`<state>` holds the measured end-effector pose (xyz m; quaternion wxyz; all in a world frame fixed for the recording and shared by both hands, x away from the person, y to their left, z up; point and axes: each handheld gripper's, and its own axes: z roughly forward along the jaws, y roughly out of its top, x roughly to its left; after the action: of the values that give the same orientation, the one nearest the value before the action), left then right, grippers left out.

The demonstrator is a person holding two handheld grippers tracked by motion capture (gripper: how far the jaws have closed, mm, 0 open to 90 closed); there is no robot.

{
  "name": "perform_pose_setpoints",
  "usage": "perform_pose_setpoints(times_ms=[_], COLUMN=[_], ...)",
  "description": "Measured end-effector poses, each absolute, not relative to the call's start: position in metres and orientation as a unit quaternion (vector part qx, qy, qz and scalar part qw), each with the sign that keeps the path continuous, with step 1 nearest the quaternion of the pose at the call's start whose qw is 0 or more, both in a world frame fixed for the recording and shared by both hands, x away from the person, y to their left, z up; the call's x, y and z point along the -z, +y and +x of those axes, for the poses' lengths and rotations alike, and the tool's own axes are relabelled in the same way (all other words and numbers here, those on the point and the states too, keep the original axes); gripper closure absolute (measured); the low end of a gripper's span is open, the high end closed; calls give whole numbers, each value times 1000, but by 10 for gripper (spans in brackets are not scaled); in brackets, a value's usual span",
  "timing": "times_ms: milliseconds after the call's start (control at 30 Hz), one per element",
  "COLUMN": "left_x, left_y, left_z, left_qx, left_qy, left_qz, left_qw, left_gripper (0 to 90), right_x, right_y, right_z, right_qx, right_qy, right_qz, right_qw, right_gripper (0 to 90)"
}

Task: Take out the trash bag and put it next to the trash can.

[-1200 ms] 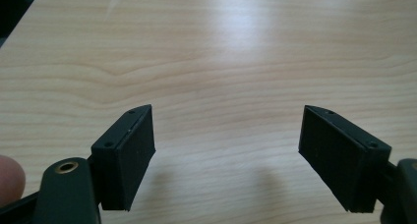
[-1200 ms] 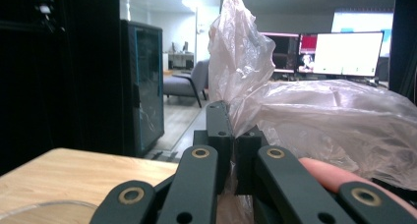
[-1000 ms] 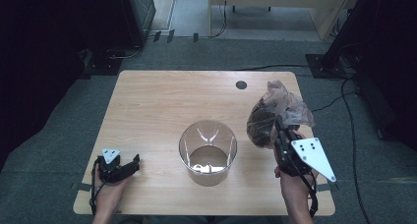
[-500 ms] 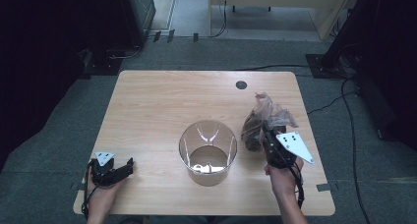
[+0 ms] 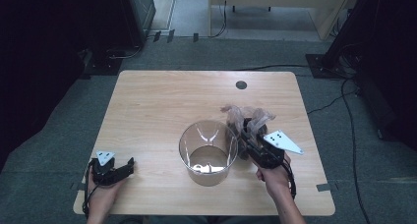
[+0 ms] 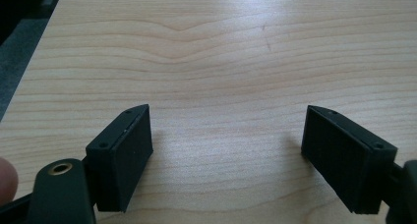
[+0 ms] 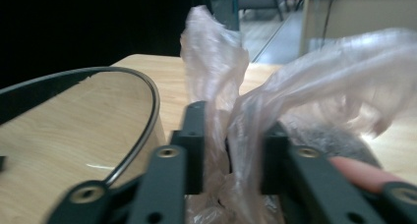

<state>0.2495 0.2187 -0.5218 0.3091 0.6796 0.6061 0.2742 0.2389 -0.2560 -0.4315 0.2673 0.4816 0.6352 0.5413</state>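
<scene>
While the wooden table (image 5: pixel 162 106) stretches bare across most of its top, a clear round container (image 5: pixel 208 151) stands near the person's edge, just left of the right gripper (image 5: pixel 248 133). That gripper, held in the person's right hand (image 5: pixel 272 177), points forward and slightly leftward from the lower right, its forearm coming up from the table's near edge. Its jaws are clamped on a crumpled, pinkish translucent plastic bag (image 5: pixel 244 117), which sits on the table touching or just beside the container's right wall; in the right gripper view the bag (image 7: pixel 231 116) bunches up between the two narrowly set jaws, with the container's dark rim (image 7: pixel 142 96) curving at left. The left gripper (image 5: pixel 120 169) lies low at the table's near left corner, held in the left hand (image 5: pixel 101 192), well apart from the container. In the left gripper view its jaws stand wide apart over bare wood (image 6: pixel 211 62), holding nothing.
</scene>
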Motion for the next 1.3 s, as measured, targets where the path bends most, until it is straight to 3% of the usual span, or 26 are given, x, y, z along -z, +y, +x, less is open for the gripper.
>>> perform_pose_setpoints(times_ms=[167,233,267,300,333,867,1300], left_x=[522,522,522,522,522,522,522], left_y=[218,218,218,218,218,218,218], left_z=[250,250,250,250,250,250,250], left_qx=[-274,-273,-273,-273,-273,-273,-273], left_qy=[605,604,604,604,604,604,604], left_qz=[680,681,682,682,681,681,681], left_qw=[310,310,310,310,310,310,310], left_gripper=[189,189,190,190,190,190,190], right_x=[424,423,420,420,419,427,441], right_y=[-265,-266,-269,-269,-271,-296,-315], right_z=[237,236,234,234,234,222,210], right_qx=[-537,-534,-532,-532,-524,-520,-510], right_qy=[631,631,631,631,631,654,664], right_qz=[493,495,495,495,505,494,491], right_qw=[266,268,270,270,268,241,242], right_gripper=[364,321,199,199,145,4,0])
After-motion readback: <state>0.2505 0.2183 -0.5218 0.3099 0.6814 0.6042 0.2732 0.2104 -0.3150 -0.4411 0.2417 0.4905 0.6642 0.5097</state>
